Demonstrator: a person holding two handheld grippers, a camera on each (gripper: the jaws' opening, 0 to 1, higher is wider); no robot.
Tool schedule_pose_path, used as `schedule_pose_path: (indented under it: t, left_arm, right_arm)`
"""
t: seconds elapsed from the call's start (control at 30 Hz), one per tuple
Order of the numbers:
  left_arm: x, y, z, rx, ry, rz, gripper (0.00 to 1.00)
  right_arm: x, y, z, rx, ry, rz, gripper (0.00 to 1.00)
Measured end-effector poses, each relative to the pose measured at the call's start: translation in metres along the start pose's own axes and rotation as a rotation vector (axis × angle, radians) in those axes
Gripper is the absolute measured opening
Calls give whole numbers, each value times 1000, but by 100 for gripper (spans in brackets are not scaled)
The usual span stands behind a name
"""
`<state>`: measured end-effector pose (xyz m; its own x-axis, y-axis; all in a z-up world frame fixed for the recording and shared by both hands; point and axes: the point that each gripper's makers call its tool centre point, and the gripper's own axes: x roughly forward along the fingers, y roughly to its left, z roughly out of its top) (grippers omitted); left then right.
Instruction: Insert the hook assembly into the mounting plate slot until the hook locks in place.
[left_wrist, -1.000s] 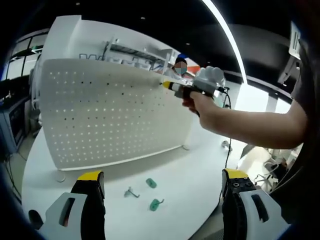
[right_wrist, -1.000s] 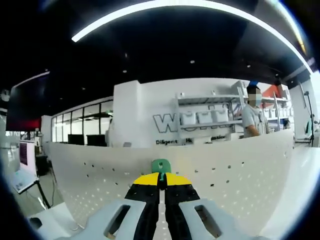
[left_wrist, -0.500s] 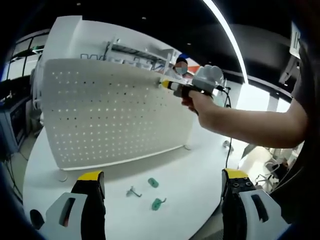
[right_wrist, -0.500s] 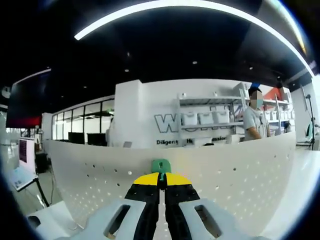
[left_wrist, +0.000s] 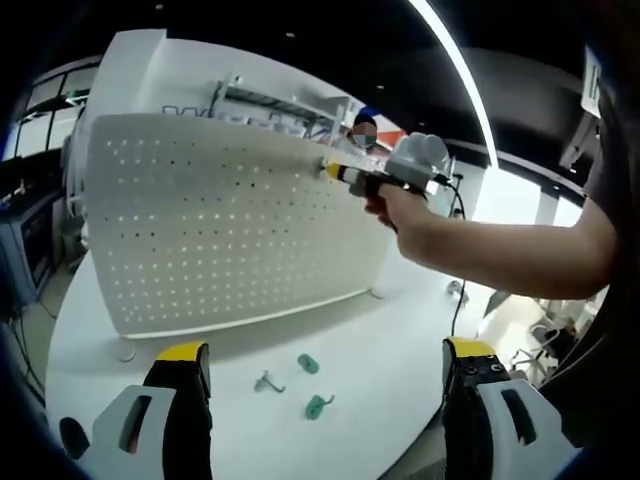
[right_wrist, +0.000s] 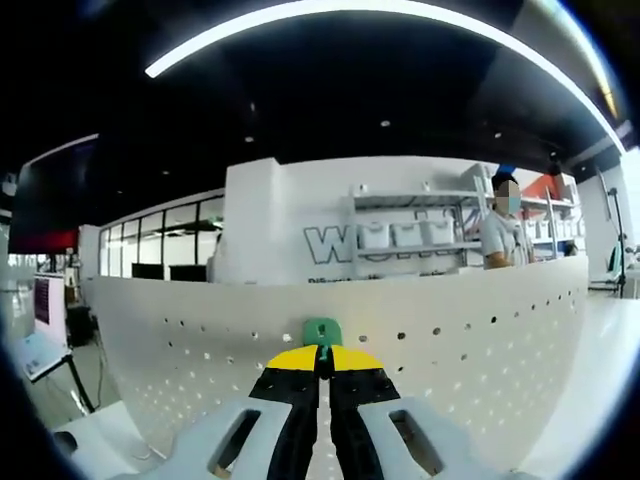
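Right gripper: jaws closed on a green hook, held just short of the white pegboard near its top edge.
Left gripper: jaws wide apart, nothing held.
Risk: hook tab may miss a hole and skid; cause judged misalignment.
Count: one pegboard; ahead of left jaws on the table, two green hooks, one grey hook.

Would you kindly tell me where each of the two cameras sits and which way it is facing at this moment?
Left gripper view: rides the left claw, open above the white table, facing the pegboard; loose hooks lie below, the person's hand holds the right claw at the board's top edge.
Right gripper view: rides the right claw, shut on a green hook, facing the pegboard's upper rows.
Shared: pegboard, right claw.
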<state>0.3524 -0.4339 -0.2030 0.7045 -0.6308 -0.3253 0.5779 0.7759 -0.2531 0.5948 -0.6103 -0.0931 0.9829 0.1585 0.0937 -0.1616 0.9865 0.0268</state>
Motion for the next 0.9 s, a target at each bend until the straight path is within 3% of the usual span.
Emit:
schedule_pose_path:
  t: [0.43,0.7,0.9]
  left_arm:
    - [0,3,3,-1,-1,7,98]
    - [0,4,3,-3,-3,9,97]
    - [-2,8,0,-8,4,20,97]
  right_arm:
    - [-1,-1,7,5,-28,-11,0]
    - [-2,-1,-1,-4,-33,-9,0]
    - [-2,0,4,18,-80,-3,0]
